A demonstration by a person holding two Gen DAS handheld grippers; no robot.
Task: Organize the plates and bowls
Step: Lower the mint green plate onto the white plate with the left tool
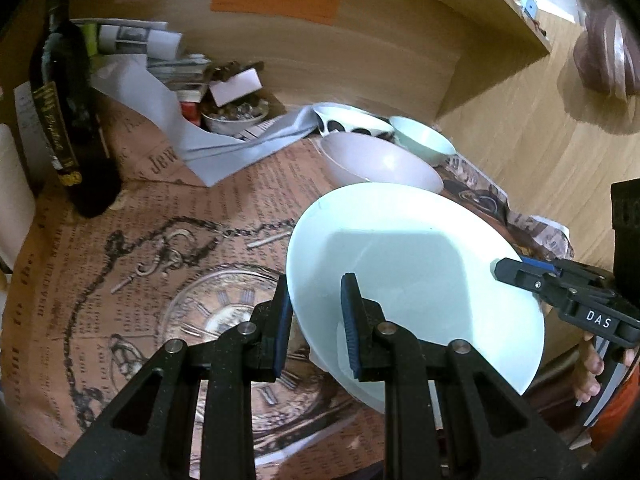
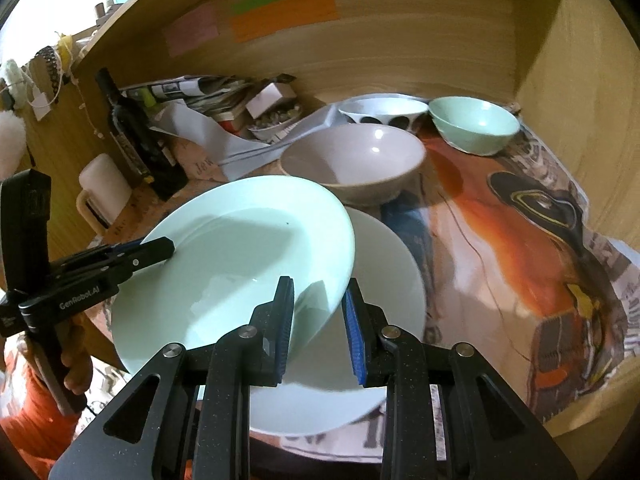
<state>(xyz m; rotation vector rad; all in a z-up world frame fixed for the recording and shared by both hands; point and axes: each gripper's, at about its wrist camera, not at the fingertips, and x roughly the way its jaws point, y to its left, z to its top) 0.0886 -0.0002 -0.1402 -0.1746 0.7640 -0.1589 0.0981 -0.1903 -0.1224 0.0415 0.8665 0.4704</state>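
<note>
Green plate (image 2: 240,248) held in the air, tilted, over the white plate (image 2: 384,280) lying flat on the newspaper-covered table (image 2: 520,260). Round, so no long axis; its face is turned up and toward the cameras, and in the right wrist view the right-hand rim dips lower and overlaps the white plate from above. Can't tell if the two plates touch.

Left gripper (image 1: 316,320): jaws nearly closed, pinching the plate's near-left rim, one pad under, one on top. Right gripper (image 2: 318,328): jaws nearly closed too, clamped on the plate's near-right rim. Each gripper also shows in the other's view, biting the plate edge from the side. Fingers (image 1: 590,368) of a hand wrap the right gripper's handle.

Behind the plates: grey bowl (image 2: 352,160), upright, just beside the white plate. Further back a spotted bowl (image 2: 380,114) and a green bowl (image 2: 474,126), both upright, near each other. Dark bottle (image 1: 68,120) stands upright at the left, well apart from the plates, with a heap of papers (image 1: 160,80) at the back wall.
</note>
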